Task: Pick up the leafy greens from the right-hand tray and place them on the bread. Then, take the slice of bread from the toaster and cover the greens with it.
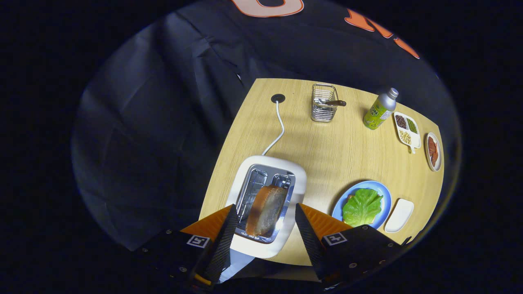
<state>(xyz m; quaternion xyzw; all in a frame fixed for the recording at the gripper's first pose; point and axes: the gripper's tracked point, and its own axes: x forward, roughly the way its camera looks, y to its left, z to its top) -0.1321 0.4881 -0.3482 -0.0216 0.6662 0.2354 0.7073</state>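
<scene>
Hanging above the toaster (265,204), the jaws (264,234) stood wide apart and held nothing, one finger to each side of the appliance's near end. Between them and just ahead, the slice of bread (266,209) stood on edge in one slot, its crust rising clear of the metal slot frame, untouched by either finger. The second slot beside it looked empty. A white cord (279,130) ran from the toaster's far side to a grommet in the table (327,151).

Just beyond the right finger lay a blue plate (384,196) with the leafy greens (362,207) spread over it; a sliver of tan at the plate's near edge suggested the lower bread beneath them, though the leaf covered most of it. Beside the plate sat a small white tray (399,215), which looked bare. By that reading, the first half of the task was done: the greens were out of the right-hand tray and on the bread.

Left to do was the whole second half: gripping the slice, lifting it out of the slot, carrying it to the plate and laying it flat over the greens. With the jaws spread around the slice, the grasp seemed to be the step in hand.

Farther off stood a wire basket (324,108) holding a utensil, a green bottle (380,110), a divided dish of beans (407,130) and a small dish (433,152) of something reddish.
</scene>
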